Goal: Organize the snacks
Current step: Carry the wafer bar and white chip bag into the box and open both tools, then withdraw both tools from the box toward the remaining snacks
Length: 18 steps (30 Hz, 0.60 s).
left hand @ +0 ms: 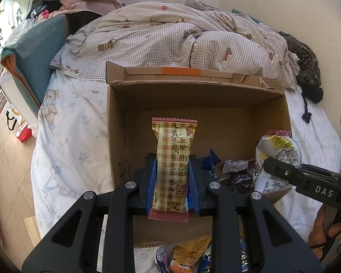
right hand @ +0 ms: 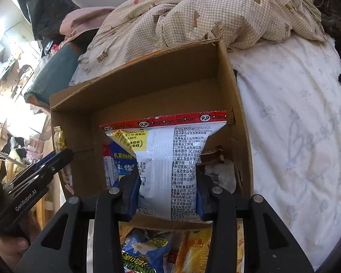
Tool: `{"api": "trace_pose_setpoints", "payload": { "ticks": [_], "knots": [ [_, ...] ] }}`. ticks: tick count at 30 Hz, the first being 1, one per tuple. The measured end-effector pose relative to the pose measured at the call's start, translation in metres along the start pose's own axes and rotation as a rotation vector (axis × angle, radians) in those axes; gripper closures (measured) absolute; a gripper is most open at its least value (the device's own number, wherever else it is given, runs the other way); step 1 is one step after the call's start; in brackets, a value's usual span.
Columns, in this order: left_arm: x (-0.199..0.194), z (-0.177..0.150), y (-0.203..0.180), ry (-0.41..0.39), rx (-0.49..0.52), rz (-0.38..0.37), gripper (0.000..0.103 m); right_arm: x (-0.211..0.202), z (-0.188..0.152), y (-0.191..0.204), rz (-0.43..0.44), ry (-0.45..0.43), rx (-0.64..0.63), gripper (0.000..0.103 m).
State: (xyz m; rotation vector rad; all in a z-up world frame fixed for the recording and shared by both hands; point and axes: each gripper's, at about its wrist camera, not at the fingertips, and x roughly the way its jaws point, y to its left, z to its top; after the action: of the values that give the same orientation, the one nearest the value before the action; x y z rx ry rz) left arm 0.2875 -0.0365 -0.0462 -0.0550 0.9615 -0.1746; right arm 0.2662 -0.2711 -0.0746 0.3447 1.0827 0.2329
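A checked snack bar (left hand: 172,168) is held upright in the jaws of the left gripper (left hand: 172,177) above the cardboard box (left hand: 116,136) on the bed (left hand: 75,136). A white snack bag (right hand: 168,166) is clamped by the right gripper (right hand: 168,193) over the same box.

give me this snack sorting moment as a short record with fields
setting: cardboard box on a bed sheet, checked quilt behind it
left gripper: shut on plaid snack bar, held over the box
right gripper: shut on white snack bag with a red top seal, over the box
in the box: several packets at its right side
outside the box: loose snack packets in front of its near edge
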Motion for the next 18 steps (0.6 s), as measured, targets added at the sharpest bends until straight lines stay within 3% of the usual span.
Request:
{"api": "trace_pose_setpoints", "payload": {
  "ticks": [6,8,10,11,12,14,18],
  "knots": [
    [-0.002,0.002,0.000,-0.004,-0.004,0.005,0.080,-0.005,0.002,0.000,0.005,-0.029,0.017,0.058],
    [-0.003,0.002,0.000,-0.007,0.003,0.014,0.079,-0.008,0.003,-0.002,0.015,-0.043,0.030,0.050],
    [-0.004,0.002,-0.001,-0.006,0.007,0.023,0.066,-0.011,0.004,-0.002,0.010,-0.059,0.038,0.034],
    [-0.006,0.002,0.000,-0.010,0.004,0.032,0.048,-0.013,0.005,-0.003,0.008,-0.070,0.042,0.030],
    [-0.008,0.002,0.000,-0.018,-0.003,0.038,0.033,-0.014,0.006,-0.003,0.010,-0.076,0.045,0.029],
    [-0.011,0.003,0.002,-0.034,-0.018,0.037,0.020,-0.015,0.007,-0.003,0.013,-0.076,0.046,0.028],
    [-0.014,0.003,0.004,-0.039,-0.032,0.026,0.020,-0.013,0.008,-0.004,0.019,-0.065,0.044,0.028]
  ]
}}
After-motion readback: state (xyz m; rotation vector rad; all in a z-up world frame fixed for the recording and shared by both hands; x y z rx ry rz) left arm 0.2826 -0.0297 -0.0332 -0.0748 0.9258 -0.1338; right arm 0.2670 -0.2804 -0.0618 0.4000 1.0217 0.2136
